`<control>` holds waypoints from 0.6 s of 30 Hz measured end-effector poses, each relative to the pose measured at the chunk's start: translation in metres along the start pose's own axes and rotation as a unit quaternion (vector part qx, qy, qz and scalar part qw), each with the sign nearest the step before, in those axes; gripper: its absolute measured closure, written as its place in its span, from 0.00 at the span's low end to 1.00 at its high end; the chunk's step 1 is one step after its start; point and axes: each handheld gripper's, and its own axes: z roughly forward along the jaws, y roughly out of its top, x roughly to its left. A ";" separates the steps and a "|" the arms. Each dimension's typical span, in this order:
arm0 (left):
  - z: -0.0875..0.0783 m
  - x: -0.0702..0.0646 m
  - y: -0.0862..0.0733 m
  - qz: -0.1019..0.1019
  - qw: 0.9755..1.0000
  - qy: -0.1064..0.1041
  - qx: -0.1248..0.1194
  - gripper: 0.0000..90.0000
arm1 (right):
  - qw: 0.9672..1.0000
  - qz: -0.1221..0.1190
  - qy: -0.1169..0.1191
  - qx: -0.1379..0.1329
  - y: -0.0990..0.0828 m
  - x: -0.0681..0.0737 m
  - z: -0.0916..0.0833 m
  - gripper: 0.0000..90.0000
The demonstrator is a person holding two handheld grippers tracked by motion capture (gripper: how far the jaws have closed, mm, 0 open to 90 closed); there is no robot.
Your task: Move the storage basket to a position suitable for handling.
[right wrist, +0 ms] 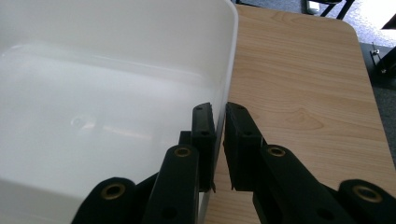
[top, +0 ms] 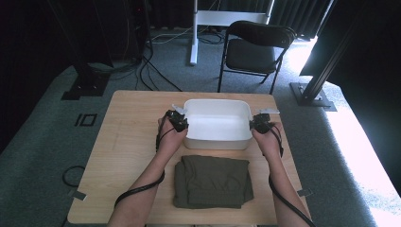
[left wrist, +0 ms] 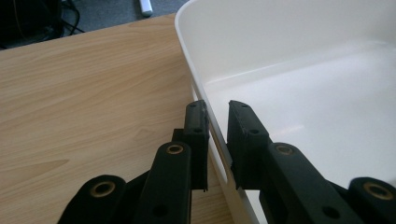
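We see a white tub (top: 217,124) standing on the wooden counter (top: 127,142), toward its far half and roughly centred between the sides. Just in front of it, nearer the person, lies a folded olive-green cloth (top: 213,182), apart from the tub by a narrow strip of bare wood.

The left hand-held gripper (top: 178,122) sits at the tub's left wall. In the left gripper view the left hand-held gripper (left wrist: 217,140) has one jaw outside the rim and one inside, clamped on the wall beside a handle slot. The tub wall (left wrist: 201,84) runs away from the jaws toward the far corner.

The right hand-held gripper (top: 261,124) sits at the tub's right wall. In the right gripper view the right hand-held gripper (right wrist: 219,140) pinches the wall the same way, one jaw within the tub (right wrist: 116,93) and one over the counter.

From the high view we cannot quite tell whether the tub's base rests on the counter or is lifted slightly off it.
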 end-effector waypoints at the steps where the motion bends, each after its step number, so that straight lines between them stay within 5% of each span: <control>1: 0.000 -0.001 0.001 0.000 1.000 -0.001 0.001 0.89 | 1.000 0.001 0.000 -0.001 0.000 -0.001 0.000 0.92; 18: 0.007 -0.011 0.008 0.019 1.000 -0.010 0.002 0.89 | 1.000 0.016 -0.004 0.002 -0.007 -0.015 -0.008 0.92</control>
